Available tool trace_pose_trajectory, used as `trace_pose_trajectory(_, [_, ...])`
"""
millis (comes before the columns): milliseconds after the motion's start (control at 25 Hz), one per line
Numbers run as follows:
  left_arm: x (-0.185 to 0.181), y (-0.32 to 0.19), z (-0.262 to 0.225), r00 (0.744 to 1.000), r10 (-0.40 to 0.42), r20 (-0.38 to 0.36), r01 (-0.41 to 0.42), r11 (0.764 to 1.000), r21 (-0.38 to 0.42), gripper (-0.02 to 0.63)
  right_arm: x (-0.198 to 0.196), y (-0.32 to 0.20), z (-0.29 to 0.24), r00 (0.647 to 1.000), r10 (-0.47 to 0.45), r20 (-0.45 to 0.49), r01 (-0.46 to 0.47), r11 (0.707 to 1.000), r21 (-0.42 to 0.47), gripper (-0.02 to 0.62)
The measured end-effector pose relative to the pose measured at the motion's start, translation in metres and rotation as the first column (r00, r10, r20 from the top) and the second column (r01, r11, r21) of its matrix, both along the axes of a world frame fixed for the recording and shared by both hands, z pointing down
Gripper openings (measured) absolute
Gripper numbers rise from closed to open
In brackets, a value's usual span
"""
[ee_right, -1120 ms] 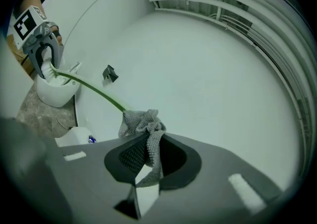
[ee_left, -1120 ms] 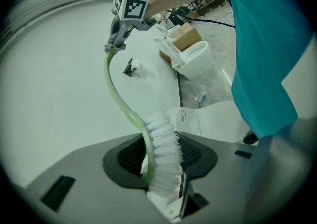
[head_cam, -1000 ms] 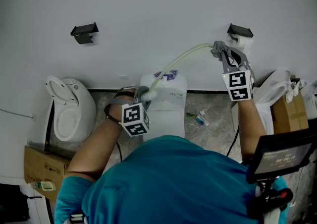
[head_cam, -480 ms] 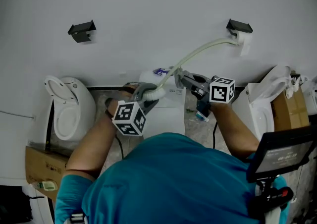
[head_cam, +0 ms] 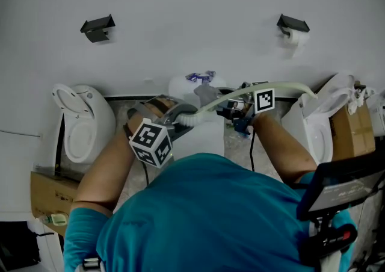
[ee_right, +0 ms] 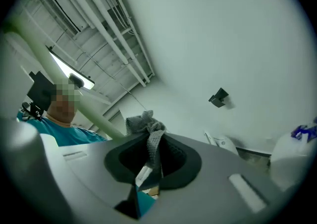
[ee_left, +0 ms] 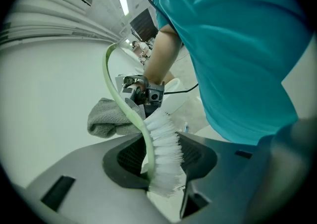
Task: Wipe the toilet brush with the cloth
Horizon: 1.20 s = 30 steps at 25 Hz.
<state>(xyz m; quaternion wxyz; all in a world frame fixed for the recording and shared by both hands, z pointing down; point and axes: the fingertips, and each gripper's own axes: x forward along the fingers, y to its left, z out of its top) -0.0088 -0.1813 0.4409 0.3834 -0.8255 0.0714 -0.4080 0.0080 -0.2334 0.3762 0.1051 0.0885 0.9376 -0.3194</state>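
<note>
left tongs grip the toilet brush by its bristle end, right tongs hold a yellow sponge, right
No: the right tongs hold a grey cloth, not a sponge, as the right gripper view shows. The left tongs do grip the toilet brush by its bristle end.

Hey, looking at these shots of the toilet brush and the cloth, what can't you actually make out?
- Head view: whether the grey cloth touches the pale green toilet brush; the right gripper covers that spot.
- Right gripper view: the brush's handle is blurred and runs off the left edge, so its end is not shown.
- Head view: the small blue and white item is mostly behind the right gripper and too small to identify.
</note>
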Motion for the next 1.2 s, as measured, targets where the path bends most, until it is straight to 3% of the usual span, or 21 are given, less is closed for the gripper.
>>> trace_pose_trajectory(200, [-0.003,-0.001,0.003,0.999,-0.003,0.040,0.004,1.000,-0.017,0.170,0.003,-0.004,0.007,1.000,-0.003,-0.024,0.003,1.000,0.026,0.046])
trace_pose_trajectory(280, [-0.009,-0.007,0.007,0.996,-0.028,0.081,0.027,1.000,0.008,0.170,0.007,-0.018,0.005,0.993,0.081,-0.082,-0.074,0.994,0.074,0.046])
trace_pose_trajectory(360, [-0.018,-0.014,0.012,0.990,-0.061,0.128,0.056,0.998,0.042,0.172,0.025,-0.048,0.010,0.950,0.248,-0.190,-0.231,0.967,0.106,0.046])
trace_pose_trajectory(440, [-0.028,-0.019,0.015,0.982,-0.091,0.164,0.079,0.994,0.076,0.170,0.067,-0.082,0.021,0.848,0.437,-0.301,-0.412,0.900,0.145,0.046])
trace_pose_trajectory(600, [-0.061,-0.033,0.024,0.955,-0.174,0.239,0.133,0.975,0.177,0.170,0.196,-0.128,0.024,0.570,0.723,-0.391,-0.696,0.678,0.237,0.046])
trace_pose_trajectory(640, [-0.072,-0.038,0.029,0.943,-0.196,0.268,0.144,0.969,0.201,0.170,0.220,-0.130,0.016,0.534,0.757,-0.376,-0.731,0.637,0.245,0.046])
trace_pose_trajectory(680, [-0.082,-0.042,0.034,0.929,-0.215,0.301,0.150,0.962,0.227,0.172,0.233,-0.128,0.005,0.525,0.775,-0.353,-0.746,0.618,0.247,0.046])
trace_pose_trajectory(720, [-0.091,-0.046,0.039,0.913,-0.231,0.335,0.149,0.956,0.252,0.172,0.236,-0.124,-0.008,0.531,0.779,-0.333,-0.739,0.618,0.267,0.046])
trace_pose_trajectory(800, [-0.105,-0.055,0.049,0.883,-0.249,0.397,0.137,0.947,0.290,0.172,0.217,-0.112,-0.028,0.551,0.764,-0.336,-0.667,0.645,0.373,0.046])
trace_pose_trajectory(920, [-0.114,-0.069,0.059,0.842,-0.260,0.472,0.110,0.940,0.322,0.172,0.151,-0.095,-0.027,0.581,0.692,-0.429,-0.434,0.709,0.556,0.046])
trace_pose_trajectory(1000, [-0.114,-0.081,0.059,0.812,-0.269,0.518,0.098,0.937,0.334,0.170,0.101,-0.085,-0.011,0.586,0.629,-0.511,-0.244,0.739,0.629,0.046])
trace_pose_trajectory(1120, [-0.109,-0.100,0.063,0.775,-0.258,0.577,0.039,0.931,0.364,0.172,0.037,-0.078,0.020,0.553,0.550,-0.626,0.011,0.746,0.666,0.046])
trace_pose_trajectory(1200, [-0.105,-0.107,0.068,0.758,-0.241,0.607,-0.003,0.928,0.373,0.172,0.002,-0.076,0.039,0.520,0.515,-0.682,0.134,0.739,0.660,0.046])
